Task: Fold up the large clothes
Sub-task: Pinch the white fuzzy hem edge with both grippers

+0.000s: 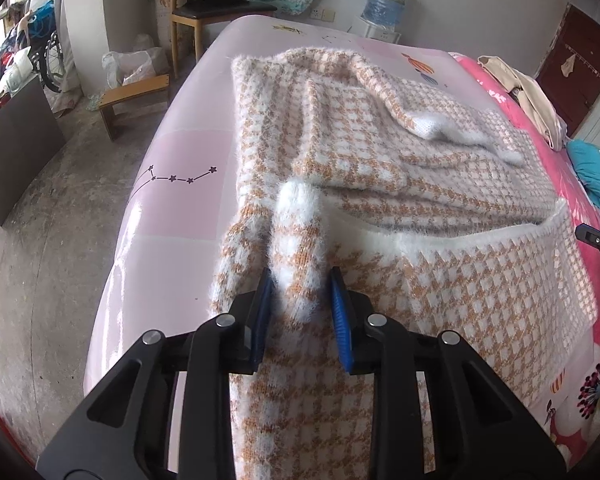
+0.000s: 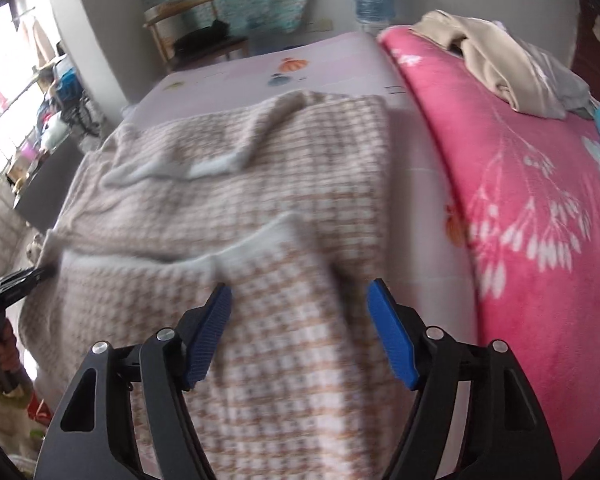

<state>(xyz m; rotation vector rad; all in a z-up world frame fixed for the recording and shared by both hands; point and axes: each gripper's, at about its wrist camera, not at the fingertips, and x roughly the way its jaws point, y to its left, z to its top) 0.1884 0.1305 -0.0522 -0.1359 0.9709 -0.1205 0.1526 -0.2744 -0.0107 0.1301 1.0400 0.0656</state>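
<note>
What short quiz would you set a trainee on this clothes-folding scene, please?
1. True or false: the right gripper is shut.
2. What sits between the left gripper pads? A) a sweater sleeve B) a pillow C) nothing
3. What colour is the sheet under the sweater?

Key: 1 false, it is open above the sweater; 2 A; 3 pale pink.
</note>
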